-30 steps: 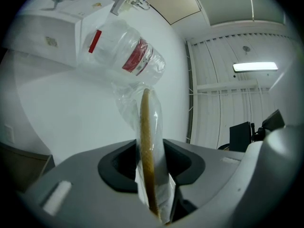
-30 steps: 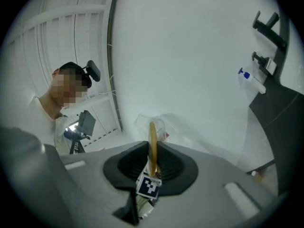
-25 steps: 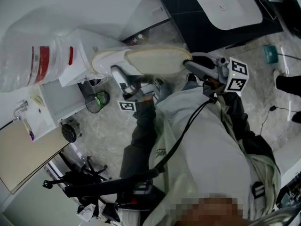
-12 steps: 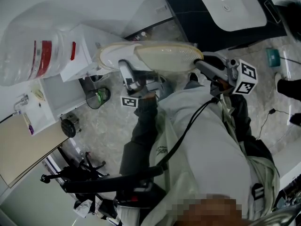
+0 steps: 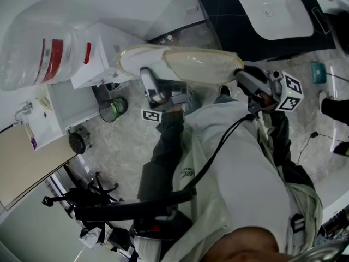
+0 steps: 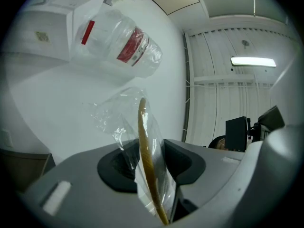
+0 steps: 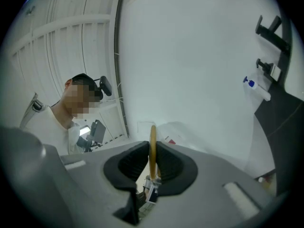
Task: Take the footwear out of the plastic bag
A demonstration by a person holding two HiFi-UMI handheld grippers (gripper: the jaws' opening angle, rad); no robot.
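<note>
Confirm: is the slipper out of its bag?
Not fully: clear plastic bag wraps the slipper edge where the left gripper clamps it. Right end: cannot tell.

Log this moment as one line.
left gripper: jaws shut on plastic bag over slipper | right gripper: jaws shut on slipper

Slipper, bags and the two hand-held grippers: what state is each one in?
slipper: held in the air between both grippers.
plastic bag: wrapped round the slipper at the left gripper's end.
left gripper: jaws shut on slipper and plastic.
right gripper: jaws shut on slipper's edge.
second bag: lying on a white surface, filled.
</note>
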